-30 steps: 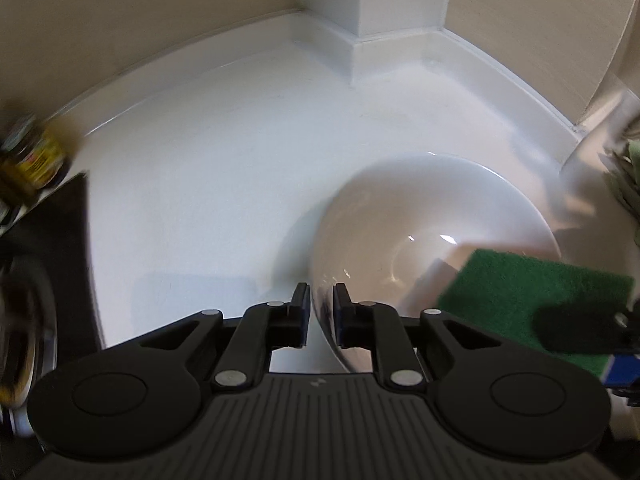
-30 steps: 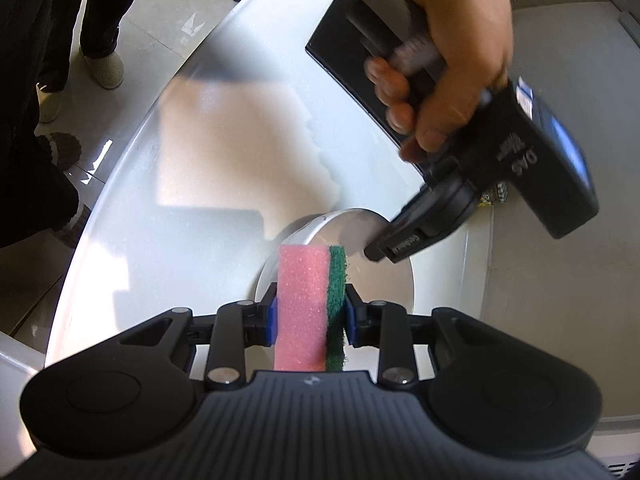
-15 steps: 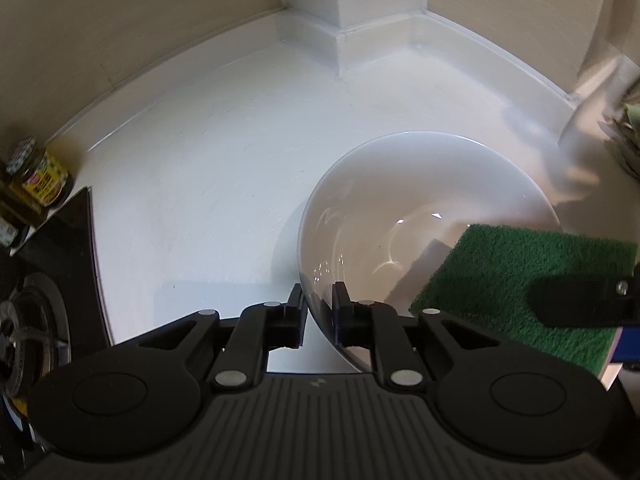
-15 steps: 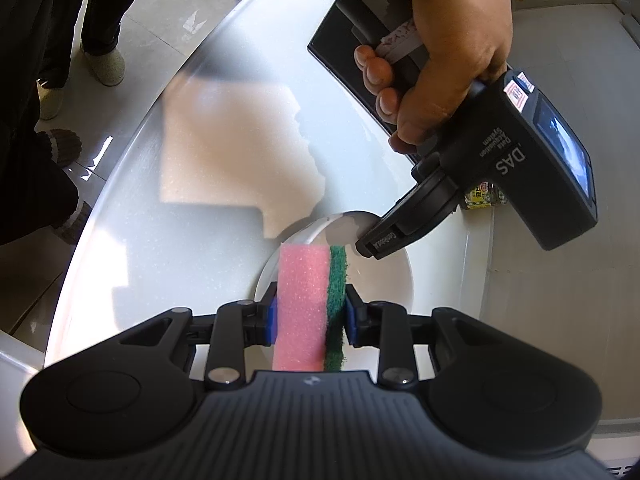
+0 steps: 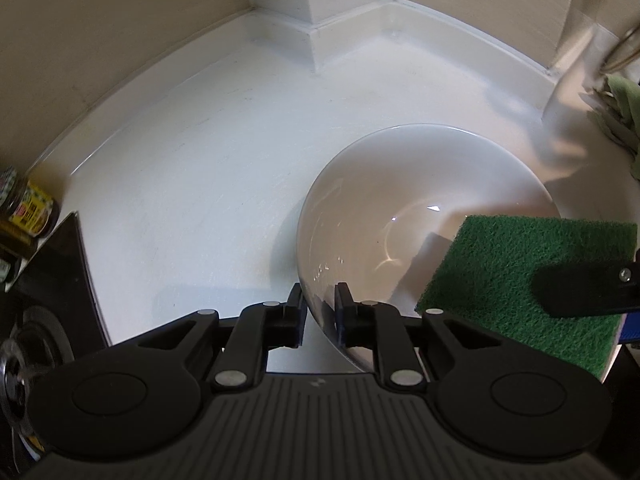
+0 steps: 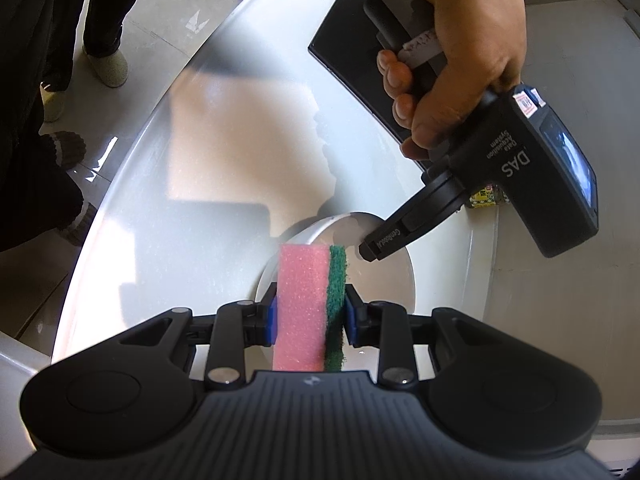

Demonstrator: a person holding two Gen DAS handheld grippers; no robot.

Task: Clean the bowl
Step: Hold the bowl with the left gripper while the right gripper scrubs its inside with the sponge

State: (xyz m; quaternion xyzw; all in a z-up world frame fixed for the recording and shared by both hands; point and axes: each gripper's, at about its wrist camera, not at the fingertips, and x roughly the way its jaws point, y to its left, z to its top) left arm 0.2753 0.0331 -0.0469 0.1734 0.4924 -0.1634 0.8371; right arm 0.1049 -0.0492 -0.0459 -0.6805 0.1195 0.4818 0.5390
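Observation:
A white bowl [image 5: 408, 200] is tilted on the white counter. My left gripper [image 5: 318, 312] is shut on its near rim. My right gripper [image 6: 310, 314] is shut on a pink sponge with a green scouring side [image 6: 310, 300]. In the left wrist view the green side [image 5: 520, 280] lies over the bowl's right rim, with one right finger [image 5: 580, 292] across it. In the right wrist view the bowl [image 6: 384, 276] sits beyond the sponge, and the hand-held left gripper [image 6: 372, 250] pinches its far rim.
A black stove top [image 5: 44, 300] with a burner and a yellow-labelled jar [image 5: 24, 212] are at the left. Walls and a white corner post [image 5: 340, 8] close the back. Green leaves [image 5: 620, 116] lie at the right. A person's legs [image 6: 48, 80] stand by the counter edge.
The left gripper has steadied and tilted the bowl more open toward its camera. The sponge has stayed at the bowl's right rim. Both grips are unchanged.

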